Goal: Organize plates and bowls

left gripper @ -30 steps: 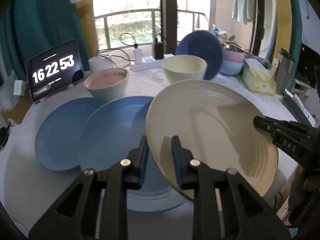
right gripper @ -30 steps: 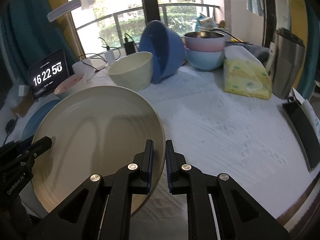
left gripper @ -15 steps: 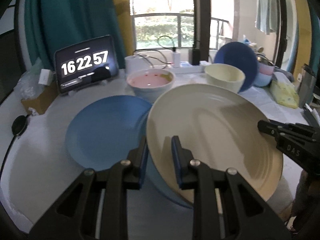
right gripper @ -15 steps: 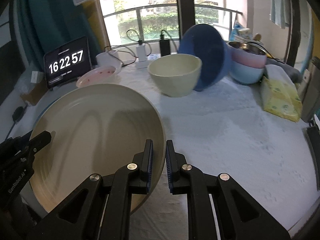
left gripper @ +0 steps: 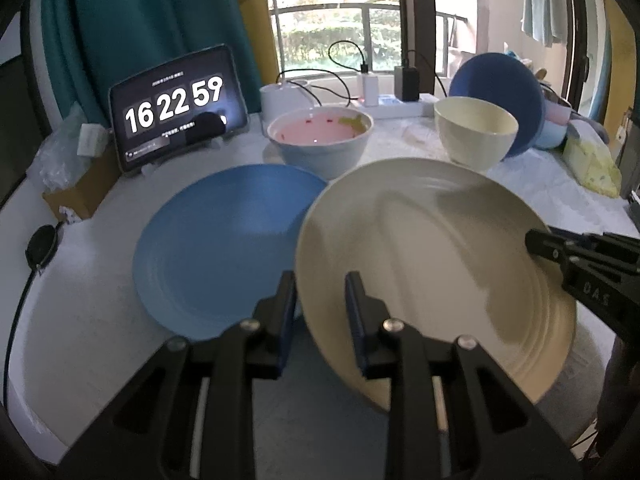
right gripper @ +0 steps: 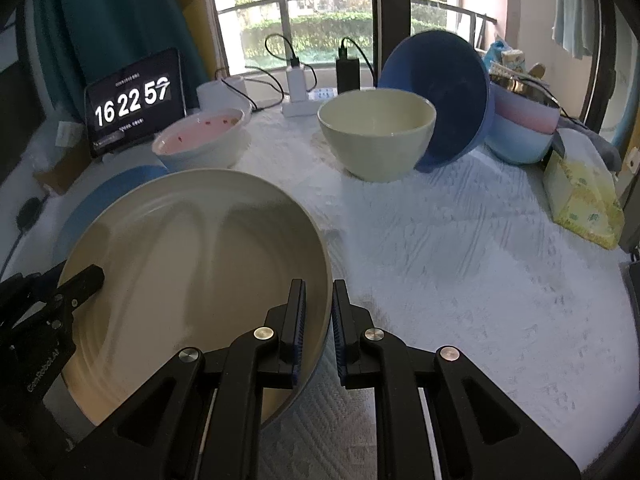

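Note:
A large cream plate [left gripper: 432, 264] hangs tilted above the table, gripped at two opposite rims. My left gripper [left gripper: 320, 300] has the near-left rim between its pads; its jaws are opening slightly while the pads still touch the plate. My right gripper [right gripper: 318, 312] is shut on the right rim and shows as a black tip [left gripper: 538, 242] in the left wrist view. A blue plate [left gripper: 224, 248] lies flat on the table, partly under the cream plate. Behind stand a pink-lined bowl [left gripper: 320, 140], a cream bowl [left gripper: 474, 136] and a tipped dark blue bowl [right gripper: 436, 96].
Stacked pink and light blue bowls [right gripper: 524, 128] and a yellow tissue pack [right gripper: 580, 200] sit at the back right. A tablet clock [left gripper: 176, 108], a white cup [left gripper: 280, 98], a power strip with chargers [right gripper: 300, 100] and cables line the back. White cloth [right gripper: 460, 280] lies bare right of the plate.
Both grippers carried the cream plate leftward and slightly down, so it now overlaps the blue plates more. The left jaws stand a little wider than before.

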`<state>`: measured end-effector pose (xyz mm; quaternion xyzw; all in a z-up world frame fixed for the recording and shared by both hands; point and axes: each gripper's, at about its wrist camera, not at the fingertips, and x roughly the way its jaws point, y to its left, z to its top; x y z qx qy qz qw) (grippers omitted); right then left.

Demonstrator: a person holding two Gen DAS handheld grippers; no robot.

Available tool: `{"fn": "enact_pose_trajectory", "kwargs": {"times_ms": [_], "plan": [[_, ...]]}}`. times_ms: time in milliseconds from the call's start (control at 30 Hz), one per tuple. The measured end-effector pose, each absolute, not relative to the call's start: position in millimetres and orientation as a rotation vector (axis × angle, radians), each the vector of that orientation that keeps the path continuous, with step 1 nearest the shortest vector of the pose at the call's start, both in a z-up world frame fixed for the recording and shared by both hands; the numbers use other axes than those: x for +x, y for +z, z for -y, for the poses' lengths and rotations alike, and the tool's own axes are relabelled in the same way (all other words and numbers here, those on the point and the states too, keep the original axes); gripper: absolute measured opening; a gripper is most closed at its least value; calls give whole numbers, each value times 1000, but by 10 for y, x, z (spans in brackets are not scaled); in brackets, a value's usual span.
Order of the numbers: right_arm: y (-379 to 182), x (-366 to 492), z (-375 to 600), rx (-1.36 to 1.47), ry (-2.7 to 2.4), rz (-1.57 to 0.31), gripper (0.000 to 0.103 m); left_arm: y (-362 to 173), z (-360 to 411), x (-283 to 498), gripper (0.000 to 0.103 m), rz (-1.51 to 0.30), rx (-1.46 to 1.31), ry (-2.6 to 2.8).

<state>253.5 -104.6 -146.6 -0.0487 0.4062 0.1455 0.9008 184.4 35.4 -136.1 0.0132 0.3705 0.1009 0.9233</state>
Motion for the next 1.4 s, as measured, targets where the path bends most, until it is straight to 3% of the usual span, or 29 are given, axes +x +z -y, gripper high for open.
{"fn": "enact_pose_trajectory", "kwargs": {"times_ms": [267, 333, 467, 767, 900, 1000, 1133, 1200, 1400], "plan": [[-1552, 2578, 1057, -103, 297, -865, 16, -1345, -446, 1854, 31, -747, -21, 212], [-1567, 2589, 1069, -94, 299, -871, 26, -1320, -490, 1841, 33, -732, -39, 217], [-1601, 2603, 1087, -74, 298, -880, 30, -1347, -551, 1875, 45, -727, -59, 221], [-1642, 2623, 1124, -23, 309, -884, 30, -1469, -464, 1972, 44, -750, -46, 171], [-1625, 2619, 1219, 23, 289, -869, 30, -1477, -445, 1969, 36, -741, -27, 173], [-1663, 2628, 1220, 25, 306, -880, 40, -1468, -414, 1977, 31, -741, -12, 169], [-1665, 2610, 1167, 10, 360, -882, 40, -1458, -431, 1986, 29, -747, -21, 172], [-1654, 2581, 1122, -11, 375, -872, 31, -1449, -420, 1984, 29, -753, -22, 175], [-1613, 2553, 1193, -9, 345, -856, 25, -1431, -345, 1942, 29, -770, -36, 156]]}}
